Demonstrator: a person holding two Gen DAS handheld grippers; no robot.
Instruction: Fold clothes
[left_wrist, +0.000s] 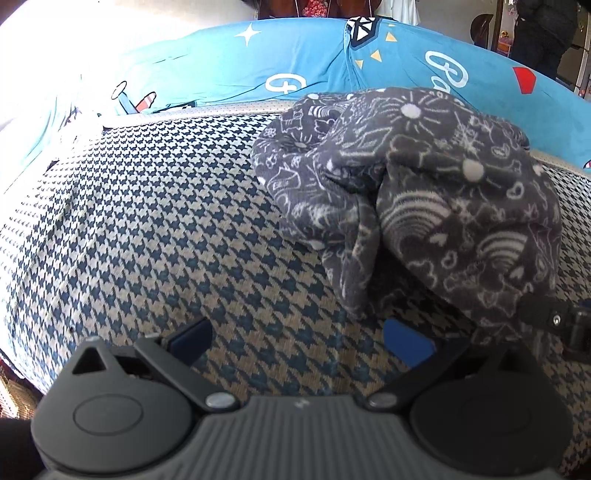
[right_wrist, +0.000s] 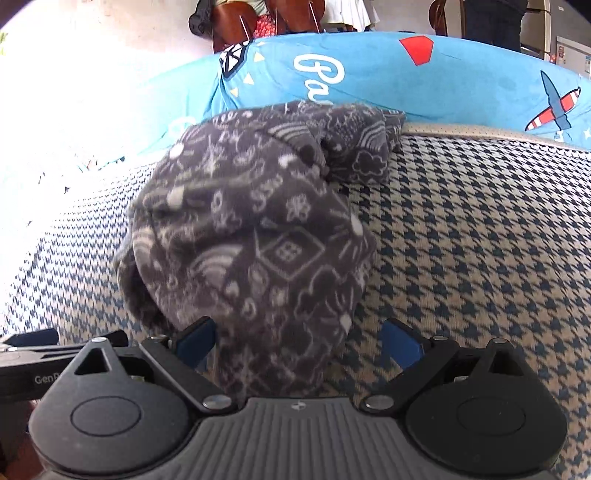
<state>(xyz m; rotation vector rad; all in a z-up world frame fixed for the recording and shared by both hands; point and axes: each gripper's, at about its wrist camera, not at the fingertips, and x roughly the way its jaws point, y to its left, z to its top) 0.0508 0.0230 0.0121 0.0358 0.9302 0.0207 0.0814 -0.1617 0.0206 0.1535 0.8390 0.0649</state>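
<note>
A dark grey fleece garment printed with white doodles of rainbows, clouds and suns (left_wrist: 417, 206) lies bunched in a rumpled heap on a navy-and-cream houndstooth woven cover (left_wrist: 155, 236), with a bright blue cartoon-print bedsheet (left_wrist: 229, 70) rising behind it. In the left wrist view the left gripper (left_wrist: 299, 338) hovers low over bare houndstooth just beside the heap; its two blue-padded fingers stand wide apart with nothing between them, and the nearest hanging fold of fleece sits ahead and to the right. In the right wrist view the right gripper (right_wrist: 297, 343) is right at the near end of the same garment (right_wrist: 251, 236); its fingers are also spread apart, and a thick tongue of fleece runs down between them toward the gripper body without being clamped. The folding appears hardly begun, since no edge, hem or sleeve can be picked out. The main risk is that the right fingers, closing here, would pinch several bunched layers at once, so lifting would drag the whole lump instead of opening it flat. The left gripper, closing where it is, would likely catch only the houndstooth cover and pull it into wrinkles. The soft, thick fleece may also slip from a shallow pinch.
</note>
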